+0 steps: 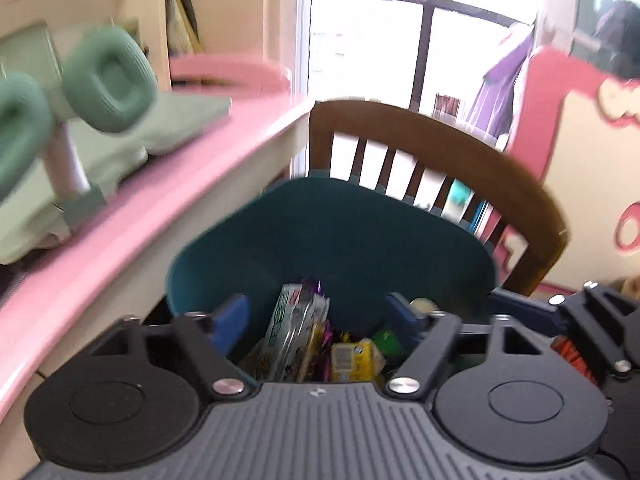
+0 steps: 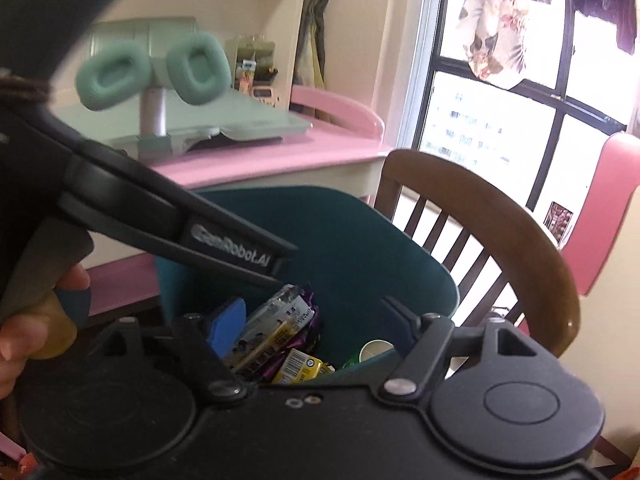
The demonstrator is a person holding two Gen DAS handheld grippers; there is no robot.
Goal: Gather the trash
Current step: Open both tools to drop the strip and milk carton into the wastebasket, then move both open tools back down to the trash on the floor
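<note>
I hold both hand-held grippers, left and right, spread and empty over the bin beside the table, where light, crinkly, slippery wrappers lie, best pinched at an edge.

Black left tool, blue fingertips, silver screws, white "GenRobot.AI" lettering, bare skin.

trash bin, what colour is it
Dark teal; the trash bin shows best in the right wrist view.
</note>
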